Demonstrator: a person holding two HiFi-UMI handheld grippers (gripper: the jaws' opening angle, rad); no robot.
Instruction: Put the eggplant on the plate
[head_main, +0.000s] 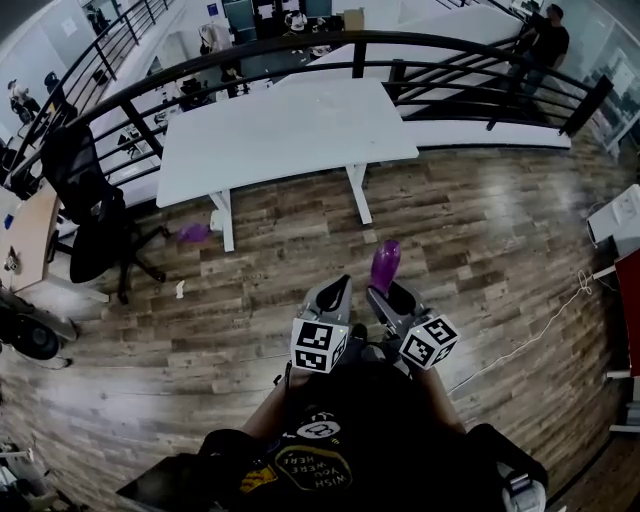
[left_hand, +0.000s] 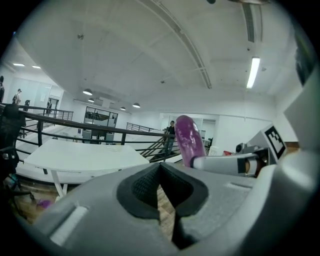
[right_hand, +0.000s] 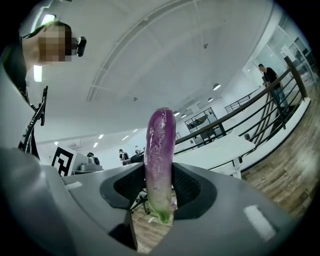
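Both pointing toward 12 o'clock, the right hand-held gripper (head_main: 392, 296) pinches the eggplant (head_main: 385, 263) upright, and at its 9 o'clock the left hand-held gripper (head_main: 338, 290) has its jaws pressed together, empty.

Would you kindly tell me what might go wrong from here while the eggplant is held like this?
1. The right gripper grips the eggplant near its lower end, most of it standing above the jaws, so it may tilt or slip out.
2. No plate shows in any view, not even on the white table, so the drop spot is unsure.
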